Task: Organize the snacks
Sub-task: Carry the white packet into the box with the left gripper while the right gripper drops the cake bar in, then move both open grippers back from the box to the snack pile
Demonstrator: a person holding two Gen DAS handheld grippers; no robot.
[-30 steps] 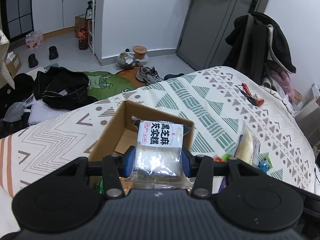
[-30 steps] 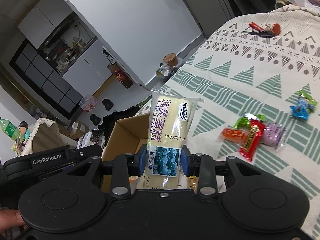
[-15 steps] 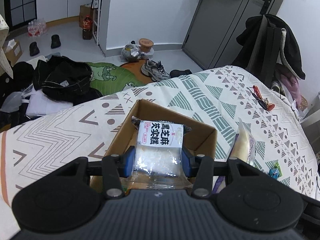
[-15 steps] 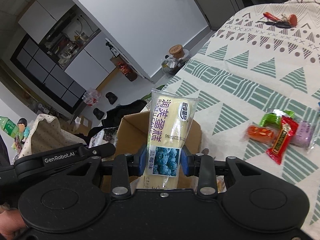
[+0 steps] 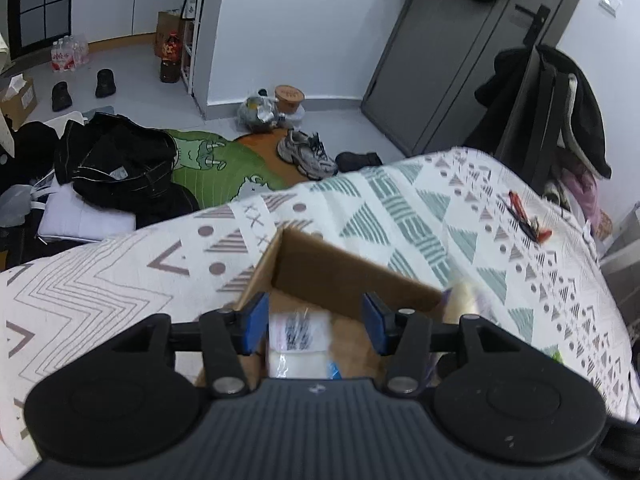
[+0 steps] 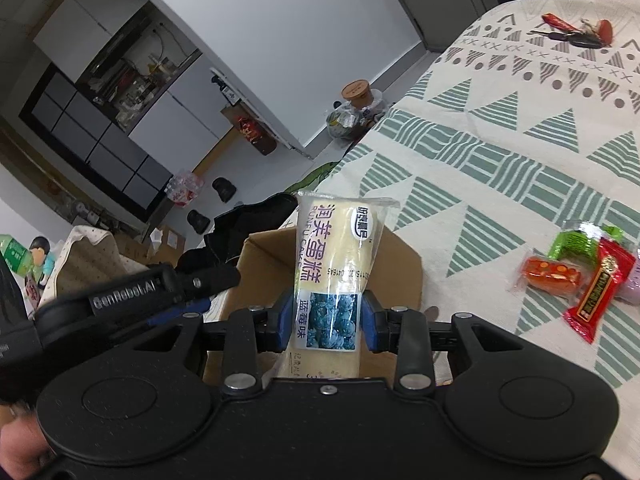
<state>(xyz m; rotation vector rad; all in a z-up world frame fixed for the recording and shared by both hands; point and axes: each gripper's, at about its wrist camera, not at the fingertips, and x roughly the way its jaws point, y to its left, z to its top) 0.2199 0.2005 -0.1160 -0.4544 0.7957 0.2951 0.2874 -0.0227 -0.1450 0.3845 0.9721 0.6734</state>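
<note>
An open cardboard box (image 5: 340,272) sits on the patterned bedspread (image 5: 120,276); it also shows in the right wrist view (image 6: 400,272). My left gripper (image 5: 316,326) is open right above the box. A clear white snack packet (image 5: 298,340), blurred, lies free below the blue pads inside the box. My right gripper (image 6: 326,320) is shut on a long yellow blueberry cake roll (image 6: 338,264), held upright just over the box's near rim. The left gripper's body (image 6: 132,292) shows at the left of the right wrist view.
Several small wrapped candies, red (image 6: 600,288), orange (image 6: 550,274) and green (image 6: 576,240), lie on the bedspread right of the box. Keys (image 6: 576,34) lie farther back. Beyond the bed edge the floor holds black bags (image 5: 116,168), a shoe (image 5: 306,154) and a green rug (image 5: 216,168).
My left gripper has opened and let go of the white packet, which has dropped into the box. Both grippers have moved closer over the box. The right still holds the cake roll.
</note>
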